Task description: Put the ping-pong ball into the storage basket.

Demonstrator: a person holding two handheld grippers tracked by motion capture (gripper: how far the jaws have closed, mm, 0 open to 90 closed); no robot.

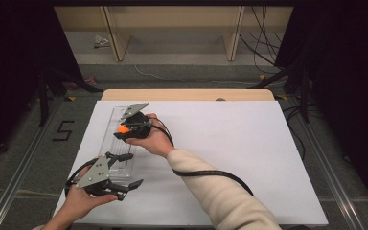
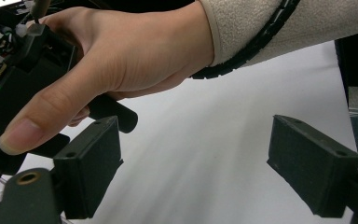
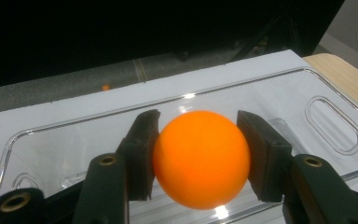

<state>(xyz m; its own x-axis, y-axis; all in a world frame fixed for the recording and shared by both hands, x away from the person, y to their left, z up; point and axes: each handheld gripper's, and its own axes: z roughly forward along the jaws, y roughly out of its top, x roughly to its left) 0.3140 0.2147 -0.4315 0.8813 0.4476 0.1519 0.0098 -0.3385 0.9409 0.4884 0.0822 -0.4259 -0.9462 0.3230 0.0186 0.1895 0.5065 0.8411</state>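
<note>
An orange ball (image 3: 201, 157) is clamped between the two black pads of my right gripper (image 3: 199, 156), held above a clear plastic tray (image 3: 270, 93). In the high view the ball (image 1: 123, 129) shows as an orange spot under the right gripper (image 1: 127, 130), over the tray (image 1: 115, 120) at the left of the white table. My left gripper (image 1: 133, 170) sits near the tray's near end, jaws wide apart. In the left gripper view its pads (image 2: 91, 170) frame bare white tabletop, with the person's right hand (image 2: 121, 60) close ahead.
The white board (image 1: 249, 153) covers the table, with a wooden edge (image 1: 187, 94) at the far side. A black cable (image 1: 211, 173) trails along the right sleeve. Dark curtains and floor cables surround the table.
</note>
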